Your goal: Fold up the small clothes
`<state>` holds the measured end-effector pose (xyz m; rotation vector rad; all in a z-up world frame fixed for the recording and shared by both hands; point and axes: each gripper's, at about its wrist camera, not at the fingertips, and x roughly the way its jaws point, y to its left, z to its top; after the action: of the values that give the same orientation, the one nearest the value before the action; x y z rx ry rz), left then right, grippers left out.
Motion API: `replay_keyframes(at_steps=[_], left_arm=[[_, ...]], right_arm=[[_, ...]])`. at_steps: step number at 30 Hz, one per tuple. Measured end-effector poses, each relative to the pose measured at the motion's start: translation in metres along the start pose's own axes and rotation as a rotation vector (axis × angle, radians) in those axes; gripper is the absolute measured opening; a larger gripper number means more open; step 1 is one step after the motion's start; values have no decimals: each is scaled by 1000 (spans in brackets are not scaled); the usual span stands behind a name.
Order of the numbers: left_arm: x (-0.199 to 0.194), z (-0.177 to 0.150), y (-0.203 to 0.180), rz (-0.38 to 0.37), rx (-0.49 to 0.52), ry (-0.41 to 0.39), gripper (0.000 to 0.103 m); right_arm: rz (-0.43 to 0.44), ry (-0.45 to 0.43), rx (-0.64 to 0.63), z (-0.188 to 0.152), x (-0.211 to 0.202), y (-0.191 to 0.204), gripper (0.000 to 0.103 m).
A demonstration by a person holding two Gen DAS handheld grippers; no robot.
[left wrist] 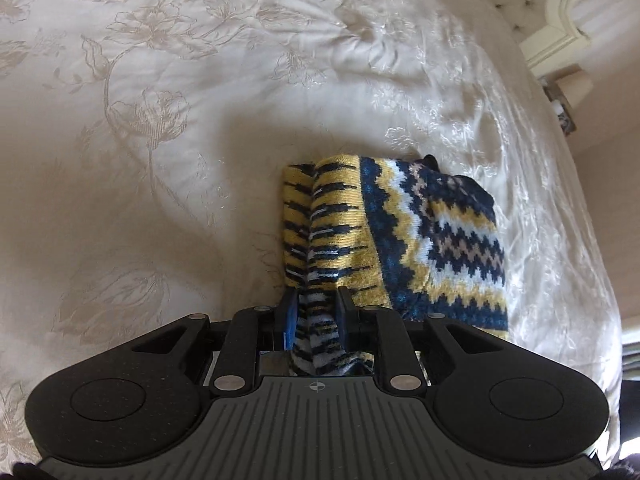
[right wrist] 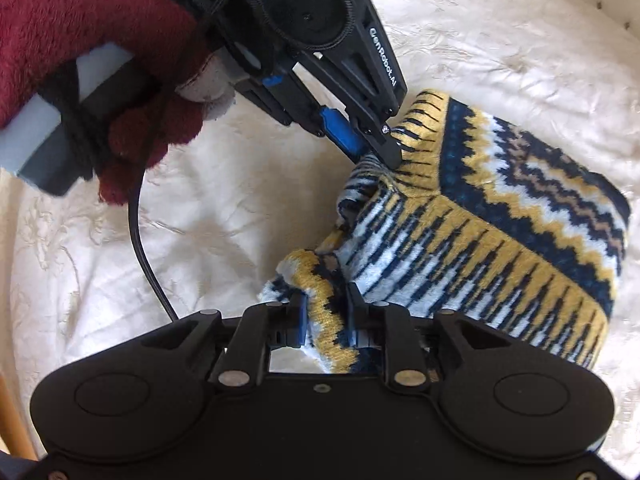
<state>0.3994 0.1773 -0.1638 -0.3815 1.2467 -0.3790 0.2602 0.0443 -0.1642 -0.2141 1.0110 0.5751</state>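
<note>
A knitted garment point(left wrist: 440, 232) in yellow, navy and white zigzags lies partly folded on a cream bedspread point(left wrist: 160, 120). My left gripper point(left wrist: 317, 310) is shut on a ribbed striped edge of it, with the fabric bunched between the blue pads. In the right wrist view the same garment point(right wrist: 500, 240) spreads to the right, and the left gripper point(right wrist: 378, 156) pinches a raised fold at its far edge. A hand in a fuzzy maroon glove point(right wrist: 80, 40) holds that gripper. My right gripper point(right wrist: 327, 320) has a near corner of the knit filling the gap between its pads.
The embroidered bedspread point(right wrist: 240, 200) extends to the left and beyond the garment. A black cable point(right wrist: 140, 240) hangs from the left gripper across the bed. A tufted cream headboard point(left wrist: 560, 20) and a small bedside item point(left wrist: 564, 112) stand at the far right.
</note>
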Motion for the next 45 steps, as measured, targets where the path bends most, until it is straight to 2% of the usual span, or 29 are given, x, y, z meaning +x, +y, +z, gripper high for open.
replay_keyframes(at_steps=[2,3,4,8,11,13,15,16,22,27,34,38,45], left_arm=[[-4,-2,-2,20,24,-13,24],[-6,-2,-4,31,36,-20,29],[-8,-2,-5,40,41,-25,32],[-22,-4,-8,51,48,-67,41],[-35,-9,-13,39,72,-102,55],[-42,-13,-22,29,96,-125,63],[-47,-18,-30,22,113,-133,66],[-48,-20,-35,15,121,-138,66],[-39,-35,-48,6,121,-113,68],[-26,-53,-49,25,135,-66,68],[-10,-69,-31,68,98,-13,68],[-1,-72,-24,61,86,21,68],[25,-74,-20,-74,22,89,73]], right_arm=[[64,-14,22,0,-4,-5,39],[93,-29,31,-1,-7,-9,51],[112,-41,39,-2,-10,-10,56],[119,-85,83,-10,-31,-18,59],[105,-131,161,-16,-51,-35,68],[83,-159,219,-21,-64,-50,72],[50,-180,290,-27,-76,-69,74],[27,-187,329,-28,-78,-76,77],[-76,-188,595,-41,-86,-148,77],[-74,-173,723,-40,-80,-194,78],[69,-148,874,-45,-39,-231,78],[133,-126,920,-49,-18,-239,78],[272,-129,991,-57,9,-245,82]])
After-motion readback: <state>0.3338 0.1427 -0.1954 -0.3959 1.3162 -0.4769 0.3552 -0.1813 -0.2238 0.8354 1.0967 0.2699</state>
